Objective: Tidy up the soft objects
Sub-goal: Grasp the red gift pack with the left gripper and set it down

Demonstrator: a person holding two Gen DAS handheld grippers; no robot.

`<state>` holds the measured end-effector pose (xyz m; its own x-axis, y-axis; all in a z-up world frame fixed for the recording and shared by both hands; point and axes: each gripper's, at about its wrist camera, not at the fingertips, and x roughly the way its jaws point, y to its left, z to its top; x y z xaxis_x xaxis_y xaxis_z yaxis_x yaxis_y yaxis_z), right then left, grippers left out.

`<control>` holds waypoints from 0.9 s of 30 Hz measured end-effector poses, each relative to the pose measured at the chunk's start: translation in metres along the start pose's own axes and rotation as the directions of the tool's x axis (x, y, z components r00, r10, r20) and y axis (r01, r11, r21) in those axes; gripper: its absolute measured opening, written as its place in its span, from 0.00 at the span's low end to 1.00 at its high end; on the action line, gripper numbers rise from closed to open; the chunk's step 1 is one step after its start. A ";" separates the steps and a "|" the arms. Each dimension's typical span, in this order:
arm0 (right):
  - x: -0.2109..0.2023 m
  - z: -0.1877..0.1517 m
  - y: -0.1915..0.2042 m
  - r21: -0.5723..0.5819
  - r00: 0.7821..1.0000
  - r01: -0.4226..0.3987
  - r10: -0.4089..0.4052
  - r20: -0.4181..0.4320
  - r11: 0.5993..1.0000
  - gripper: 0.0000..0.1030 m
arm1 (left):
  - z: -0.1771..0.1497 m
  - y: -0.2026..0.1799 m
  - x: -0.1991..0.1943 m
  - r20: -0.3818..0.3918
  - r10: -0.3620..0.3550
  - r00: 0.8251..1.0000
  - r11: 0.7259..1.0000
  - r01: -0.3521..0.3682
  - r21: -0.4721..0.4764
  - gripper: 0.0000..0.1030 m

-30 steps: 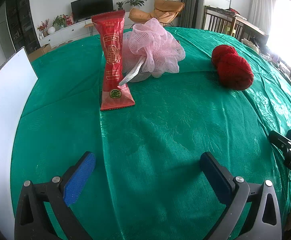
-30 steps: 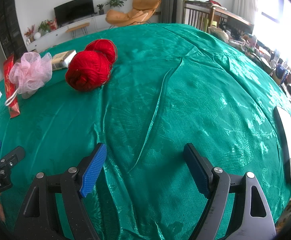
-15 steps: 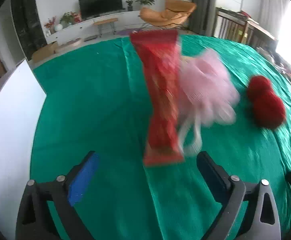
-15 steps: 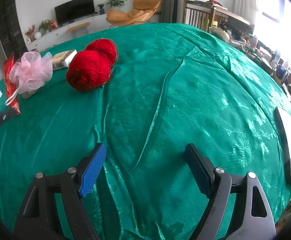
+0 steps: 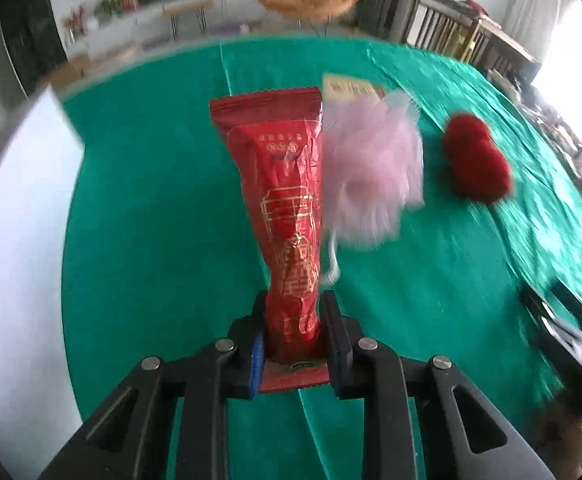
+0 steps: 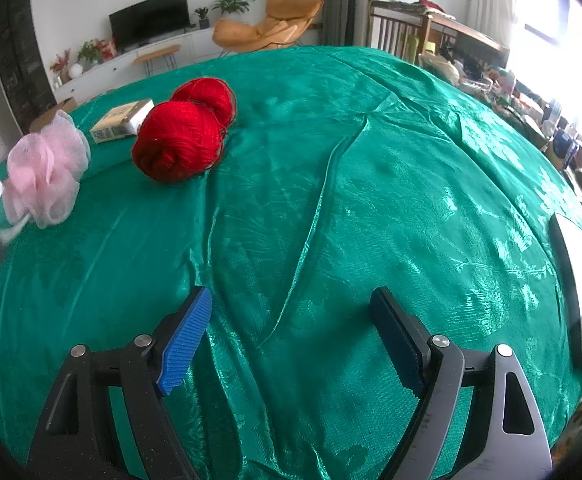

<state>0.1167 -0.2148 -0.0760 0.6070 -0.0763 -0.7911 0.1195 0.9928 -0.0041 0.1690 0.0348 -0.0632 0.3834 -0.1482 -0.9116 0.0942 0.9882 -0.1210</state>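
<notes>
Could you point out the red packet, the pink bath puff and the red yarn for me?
red packet [image 5: 287, 216], left wrist view, middle of its printed front.
pink bath puff [image 6: 47, 168], right wrist view, centre of the mesh.
red yarn [image 6: 177, 144], right wrist view, front of the nearer ball.

white walls, wall tv [image 6: 149, 19], orange lounge chair [image 6: 269, 26], bright window [image 6: 563, 40]

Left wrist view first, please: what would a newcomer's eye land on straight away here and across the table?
The red packet stands out first, gripped at its lower end by the left gripper, whose jaws have just closed on it. Right beside it lies a pink bath sponge, with two balls of red yarn further right on the green tablecloth. The right gripper hangs open over bare cloth.
</notes>
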 end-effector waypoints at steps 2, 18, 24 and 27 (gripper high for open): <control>0.000 0.000 0.000 0.000 1.000 0.000 0.000 0.000 1.000 0.82 | -0.012 -0.003 -0.004 -0.037 -0.017 0.999 1.000 0.017 -0.006 0.24; 0.000 -0.001 0.000 0.001 1.000 0.000 0.000 0.000 1.000 0.82 | -0.030 -0.001 0.029 0.141 0.243 0.960 0.969 -0.245 -0.001 0.96; 0.000 -0.001 0.000 0.001 1.000 0.000 0.000 0.000 1.000 0.82 | -0.053 0.023 0.037 0.218 0.160 0.963 0.984 -0.138 -0.109 1.00; 0.000 -0.001 0.000 0.001 1.000 0.000 0.000 0.000 1.000 0.82 | -0.053 0.022 0.041 0.216 0.167 0.962 0.984 -0.148 -0.104 1.00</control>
<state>0.1160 -0.2143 -0.0761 0.6068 -0.0760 -0.7912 0.1201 0.9928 -0.0033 0.1379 0.0522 -0.1237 0.5829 0.0143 -0.8124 -0.0592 0.9979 -0.0249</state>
